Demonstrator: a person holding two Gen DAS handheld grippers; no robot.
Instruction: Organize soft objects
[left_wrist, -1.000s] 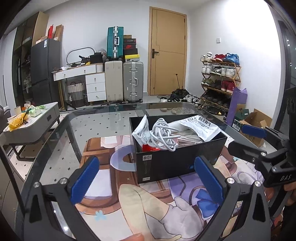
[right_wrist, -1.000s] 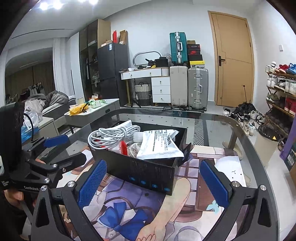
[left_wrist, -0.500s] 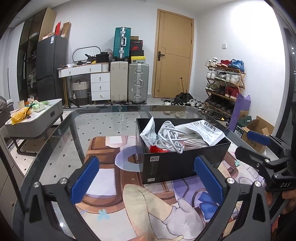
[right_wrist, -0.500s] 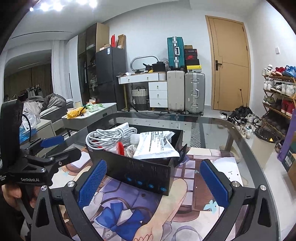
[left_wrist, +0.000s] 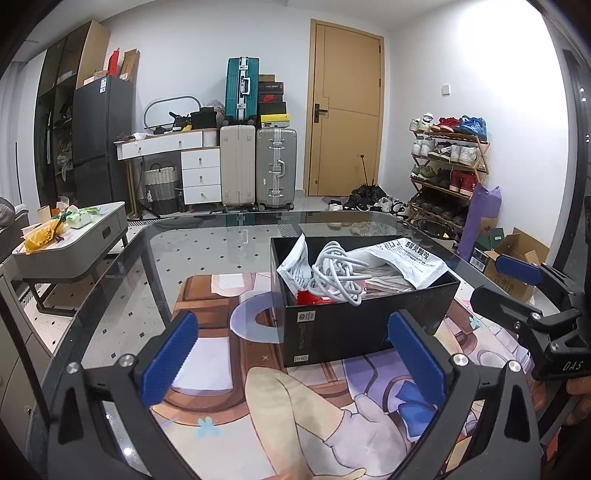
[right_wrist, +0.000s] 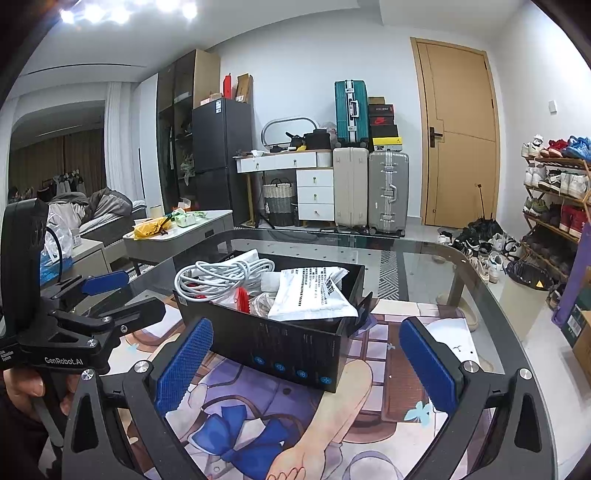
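While both claws gape, black box (left_wrist: 364, 321) heaped, white cable (left_wrist: 338, 275), packets.

The white cable (left_wrist: 338, 273) and printed pouch (left_wrist: 408, 260) cover the box's (left_wrist: 365, 321) lower contents; the pouch print is illegible.

Bright, even indoor lighting, ceiling spotlights (right_wrist: 125, 9) blown out at top left, soft reflections on the glass table (left_wrist: 221, 236) — strong fisheye curvature, dark vignetted corners, focus sharp throughout.
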